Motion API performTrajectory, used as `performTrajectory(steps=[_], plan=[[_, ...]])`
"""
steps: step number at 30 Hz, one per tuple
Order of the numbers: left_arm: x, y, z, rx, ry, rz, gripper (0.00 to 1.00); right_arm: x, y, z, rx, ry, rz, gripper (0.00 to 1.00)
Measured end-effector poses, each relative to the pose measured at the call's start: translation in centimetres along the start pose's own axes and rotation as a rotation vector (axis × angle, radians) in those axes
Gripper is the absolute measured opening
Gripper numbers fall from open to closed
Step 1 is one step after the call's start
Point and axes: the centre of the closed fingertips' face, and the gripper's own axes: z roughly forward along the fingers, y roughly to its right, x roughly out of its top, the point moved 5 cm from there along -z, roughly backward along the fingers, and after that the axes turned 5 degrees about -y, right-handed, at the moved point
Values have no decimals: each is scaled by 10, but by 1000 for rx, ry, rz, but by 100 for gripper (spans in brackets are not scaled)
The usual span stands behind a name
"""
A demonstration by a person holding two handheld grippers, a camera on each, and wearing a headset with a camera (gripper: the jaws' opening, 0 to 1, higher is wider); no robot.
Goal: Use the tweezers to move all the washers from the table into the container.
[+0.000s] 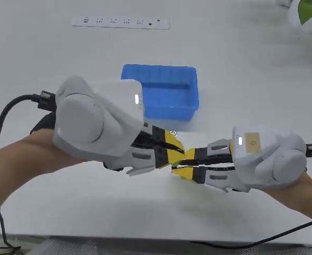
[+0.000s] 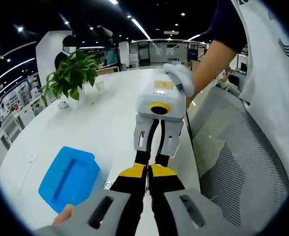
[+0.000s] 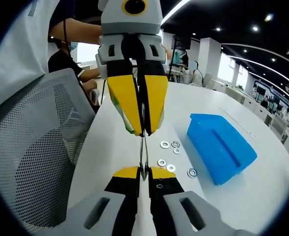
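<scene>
You hold the left gripper (image 1: 174, 150) and the right gripper (image 1: 183, 163) tip to tip over the near part of the white table (image 1: 251, 69). In the right gripper view, the thin metal tweezers (image 3: 143, 152) run straight between the two sets of yellow tips. Your right gripper is squeezed tight on one end of the tweezers. Your left gripper is squeezed tight on the other end, and its jaws look pressed together in the left gripper view too. The washers (image 3: 161, 162) lie flat on the table in a small loose bunch, just under and beside the tweezers. They sit between your grippers and the blue container (image 3: 223, 147), close to its near side. The container stands on the table a little farther away than your grippers, near the middle. Far back on the table lies a long white power strip (image 1: 121, 22). A green plant (image 2: 73, 73) stands at the far right. A grey mesh chair (image 3: 36, 147) is close by you.
</scene>
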Motion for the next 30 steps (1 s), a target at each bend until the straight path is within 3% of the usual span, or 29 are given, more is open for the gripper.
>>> performTrajectory(steps=[3,10,13,15,19,21,25,30], plan=[[0,2,0,-31,15,-20,6,0,-1,0,7,-7,3,7],[2,1,-9,-25,39,11,5,9,0,-1,13,3,-1,8],[1,-1,-16,-18,67,1,5,16,0,2,23,14,-2,8],[-4,-2,-18,-8,95,-42,5,19,0,7,24,10,-8,8],[-13,-3,-20,-2,93,-64,6,19,-1,18,39,-2,-13,8],[-18,-4,-20,1,96,-117,6,19,-2,21,45,-3,-9,8],[-26,-3,-18,19,65,-80,6,19,-2,23,55,-1,-3,8],[-25,-3,-13,24,68,-77,6,19,-1,22,61,-8,-8,8]])
